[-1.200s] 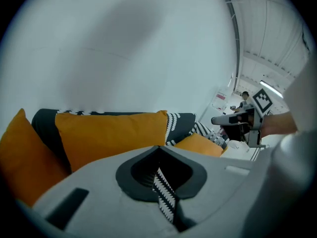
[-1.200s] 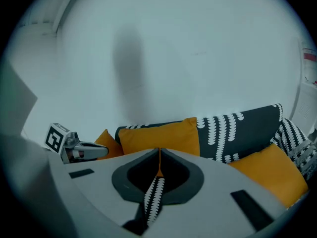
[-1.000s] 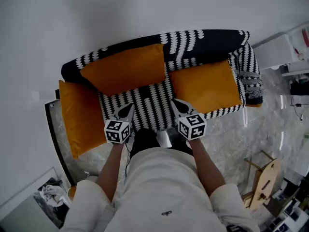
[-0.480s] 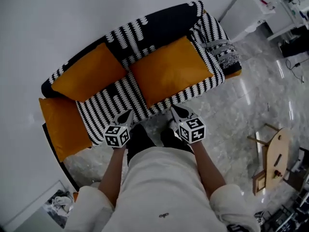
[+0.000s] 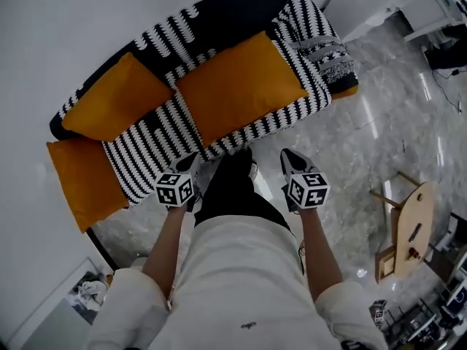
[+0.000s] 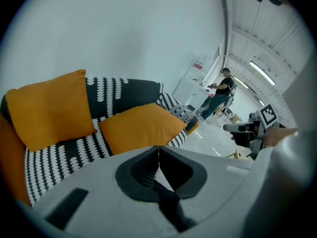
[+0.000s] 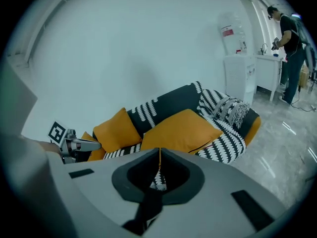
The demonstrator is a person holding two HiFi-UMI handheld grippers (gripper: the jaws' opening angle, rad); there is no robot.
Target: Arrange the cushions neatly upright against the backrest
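Note:
A black-and-white patterned sofa [image 5: 219, 28] carries two orange cushions. The left cushion [image 5: 117, 100] leans on the backrest, and the larger right cushion [image 5: 237, 86] lies sloped from seat to backrest. A third orange cushion [image 5: 80, 177] stands at the sofa's left end. My left gripper [image 5: 191, 160] is shut and empty, just off the seat's front edge. Over the floor in front of the sofa, my right gripper [image 5: 287, 154] is also shut and empty. In the left gripper view the shut jaws [image 6: 158, 155] point toward both cushions [image 6: 141, 125]. The right gripper [image 7: 159, 157] faces the same cushions [image 7: 181, 130].
A grey fringed throw [image 5: 328, 57] drapes the sofa's right armrest. White cabinets [image 5: 372, 6] stand to the right, a wooden stand [image 5: 401, 232] on the marble floor, a framed picture [image 5: 80, 297] at lower left. A person [image 7: 292, 33] stands far off by a counter.
Both grippers have drawn back from the sofa seat toward the floor in front, still shut. The sofa now sits further up and left in the head view. The cushions have not moved.

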